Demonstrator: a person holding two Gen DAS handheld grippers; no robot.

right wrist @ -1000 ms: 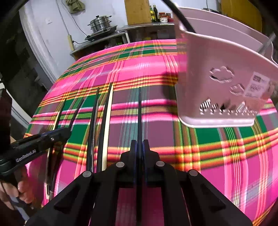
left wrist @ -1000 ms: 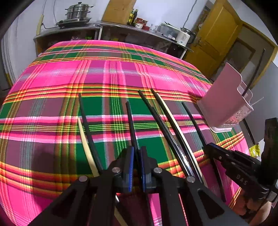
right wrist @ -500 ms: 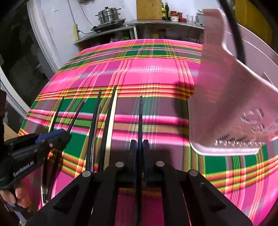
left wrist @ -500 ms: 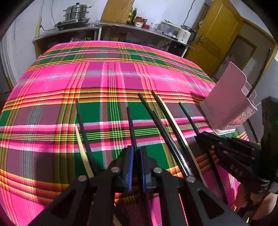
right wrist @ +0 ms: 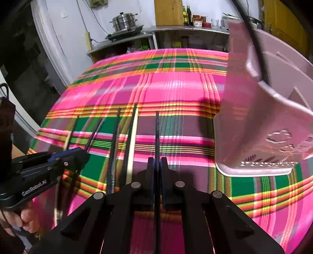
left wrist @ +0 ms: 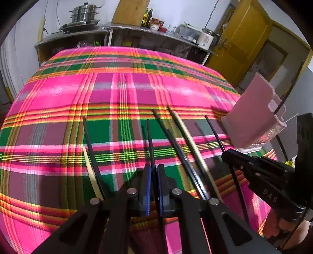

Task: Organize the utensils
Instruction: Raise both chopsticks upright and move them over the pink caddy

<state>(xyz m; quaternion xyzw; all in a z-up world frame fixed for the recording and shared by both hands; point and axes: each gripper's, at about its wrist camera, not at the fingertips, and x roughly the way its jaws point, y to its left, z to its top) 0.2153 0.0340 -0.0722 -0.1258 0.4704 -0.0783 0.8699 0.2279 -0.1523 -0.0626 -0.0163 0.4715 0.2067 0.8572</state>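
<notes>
Several chopsticks lie on the pink plaid tablecloth (left wrist: pixel 137 88). My left gripper (left wrist: pixel 153 170) is shut on a black chopstick (left wrist: pixel 150 144) and holds it off the cloth. My right gripper (right wrist: pixel 156 164) is shut on another black chopstick (right wrist: pixel 157 134), also lifted; it shows at the right in the left wrist view (left wrist: pixel 227 154). A black pair (left wrist: pixel 176 144) and a cream chopstick (left wrist: pixel 189 140) lie between the grippers. Another black chopstick (left wrist: pixel 91 144) and a cream one (left wrist: pixel 90 168) lie to the left. The pink utensil holder (right wrist: pixel 264 121) stands at the right with a black chopstick (right wrist: pixel 254 39) in it.
A counter with a steel pot (left wrist: pixel 84 13), bottles (left wrist: pixel 147 15) and a white cooker (left wrist: pixel 205 39) runs behind the table. A yellow door (left wrist: pixel 240 39) is at the back right. The left gripper also shows at the left in the right wrist view (right wrist: pixel 78 154).
Both grippers have lifted slightly with their chopsticks. The right gripper has come closer to the pink holder and toward the left gripper.
</notes>
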